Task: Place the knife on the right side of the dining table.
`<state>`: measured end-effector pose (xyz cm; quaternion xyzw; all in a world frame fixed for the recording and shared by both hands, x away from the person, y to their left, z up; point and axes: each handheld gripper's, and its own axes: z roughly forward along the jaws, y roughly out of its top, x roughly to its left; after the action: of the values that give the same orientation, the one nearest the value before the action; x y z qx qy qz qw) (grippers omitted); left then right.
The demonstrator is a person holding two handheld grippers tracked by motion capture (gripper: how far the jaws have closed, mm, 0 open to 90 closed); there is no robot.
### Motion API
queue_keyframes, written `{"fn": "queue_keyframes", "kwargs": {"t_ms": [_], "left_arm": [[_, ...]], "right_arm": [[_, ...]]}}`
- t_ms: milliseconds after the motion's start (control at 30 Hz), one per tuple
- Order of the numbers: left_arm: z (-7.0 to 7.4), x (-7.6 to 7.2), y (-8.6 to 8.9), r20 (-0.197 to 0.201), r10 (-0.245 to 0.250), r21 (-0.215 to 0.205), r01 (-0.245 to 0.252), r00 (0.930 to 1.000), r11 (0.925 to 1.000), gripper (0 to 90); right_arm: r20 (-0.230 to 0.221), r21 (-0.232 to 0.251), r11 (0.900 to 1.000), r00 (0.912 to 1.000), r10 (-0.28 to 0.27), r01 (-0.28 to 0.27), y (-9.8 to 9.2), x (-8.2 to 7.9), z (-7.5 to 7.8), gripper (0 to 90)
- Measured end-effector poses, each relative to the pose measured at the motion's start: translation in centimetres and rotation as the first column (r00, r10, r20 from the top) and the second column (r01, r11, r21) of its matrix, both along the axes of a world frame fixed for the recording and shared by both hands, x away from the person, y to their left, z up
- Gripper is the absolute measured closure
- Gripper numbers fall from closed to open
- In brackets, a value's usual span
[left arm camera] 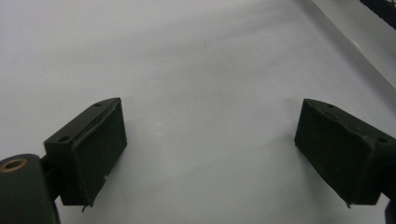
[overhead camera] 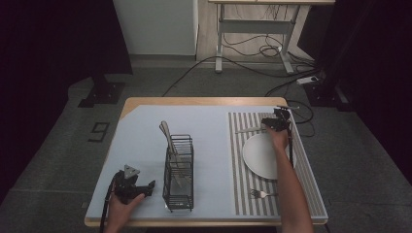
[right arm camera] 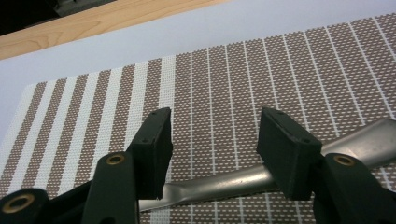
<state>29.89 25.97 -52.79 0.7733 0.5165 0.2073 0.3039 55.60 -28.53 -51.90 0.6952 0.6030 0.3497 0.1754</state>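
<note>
We see the right gripper (right arm camera: 212,140) with its jaws parted just above a metal knife (right arm camera: 280,168) that lies on the striped placemat (right arm camera: 224,79), beyond the white plate (overhead camera: 260,155). A fork (overhead camera: 260,194) lies near the plate's close side. Our left gripper (left arm camera: 210,149) gapes wide, empty, over the blue table cover (left arm camera: 196,60), beside the wire cutlery caddy (overhead camera: 179,172).
</note>
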Motion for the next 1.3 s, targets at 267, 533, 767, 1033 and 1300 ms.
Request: {"fn": "queue_keyframes", "kwargs": {"t_ms": [267, 533, 767, 1033, 1300], "left_arm": [[0.0, 0.0, 0.0, 0.000, -0.001, 0.001, 0.001, 1.0000, 1.0000, 8.6], [0.0, 0.0, 0.0, -0.001, -0.001, 0.001, 0.001, 1.0000, 1.0000, 8.6], [0.0, 0.0, 0.0, -0.001, -0.001, 0.001, 0.001, 1.0000, 1.0000, 8.6], [0.0, 0.0, 0.0, 0.000, 0.000, 0.000, 0.000, 1.0000, 1.0000, 8.6], [0.0, 0.0, 0.0, 0.000, 0.000, 0.000, 0.000, 1.0000, 1.0000, 8.6]], "right_arm": [[-0.007, 0.011, 1.000, 0.9999, -0.014, 0.014, -0.2, -0.2, 0.0, 44.5], [-0.008, -0.004, 1.000, 0.9999, -0.011, 0.011, 0.1, -0.2, 0.1, 40.4], [0.054, -0.007, 1.000, 0.9982, 0.023, -0.023, 0.8, -1.2, 1.5, 39.5], [0.116, 0.005, 0.996, 0.9898, 0.083, -0.084, 1.3, -3.7, 3.4, 36.4], [0.168, 0.013, 0.984, 0.9702, 0.174, -0.179, 2.9, -7.3, 5.1, 35.7]]}}
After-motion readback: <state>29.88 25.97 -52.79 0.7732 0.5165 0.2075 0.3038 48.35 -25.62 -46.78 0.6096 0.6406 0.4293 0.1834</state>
